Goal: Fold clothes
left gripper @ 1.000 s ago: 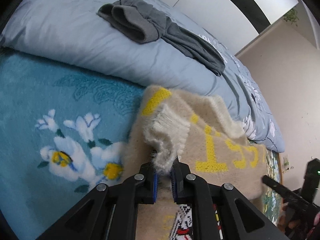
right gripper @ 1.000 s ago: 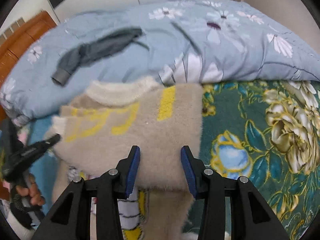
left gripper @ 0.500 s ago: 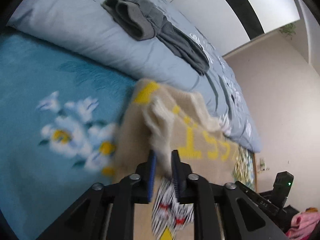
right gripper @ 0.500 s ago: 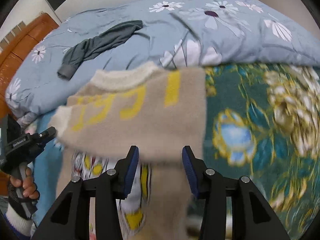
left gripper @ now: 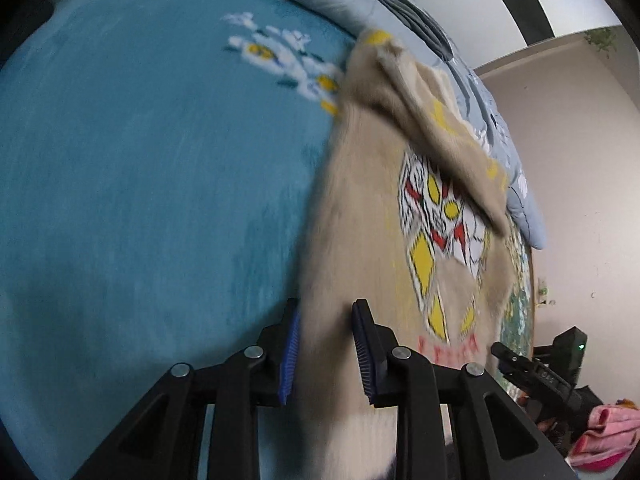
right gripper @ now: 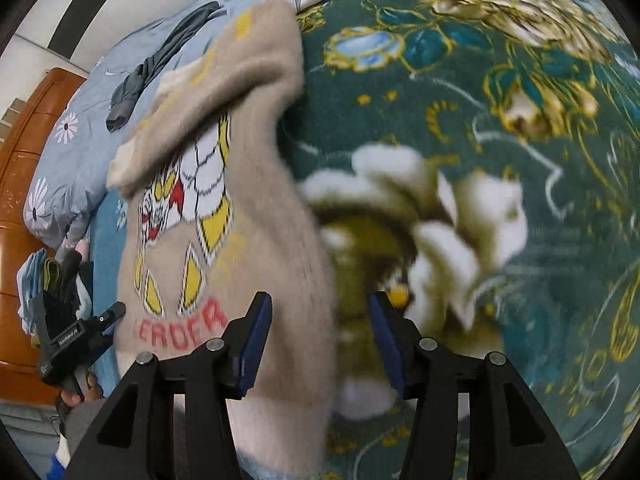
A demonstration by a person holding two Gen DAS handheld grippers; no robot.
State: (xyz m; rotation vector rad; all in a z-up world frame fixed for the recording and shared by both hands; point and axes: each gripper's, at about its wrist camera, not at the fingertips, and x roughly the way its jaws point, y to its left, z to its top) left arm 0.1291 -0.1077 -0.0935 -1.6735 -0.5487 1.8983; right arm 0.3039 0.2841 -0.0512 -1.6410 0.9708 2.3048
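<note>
A beige fuzzy sweater (left gripper: pixel 372 216) with a yellow, red and white print lies lengthwise on the bed, its sleeves folded across the chest. It also shows in the right wrist view (right gripper: pixel 224 208). My left gripper (left gripper: pixel 325 350) is open, its jaws astride the sweater's left edge near the hem. My right gripper (right gripper: pixel 320 334) is open, its jaws astride the sweater's right edge near the hem. Neither gripper holds cloth.
A teal floral blanket (left gripper: pixel 140 168) covers the bed's left side, a dark green floral one (right gripper: pixel 500 128) the right. A pale blue duvet (right gripper: pixel 92 116) with a grey garment (right gripper: pixel 160 60) lies at the far end. A wooden cabinet (right gripper: pixel 24 152) stands to the left.
My left gripper let go of the sleeve cuff and opened. Both grippers drew back from the sweater's top to its hem end. The sleeve now lies across the chest.
</note>
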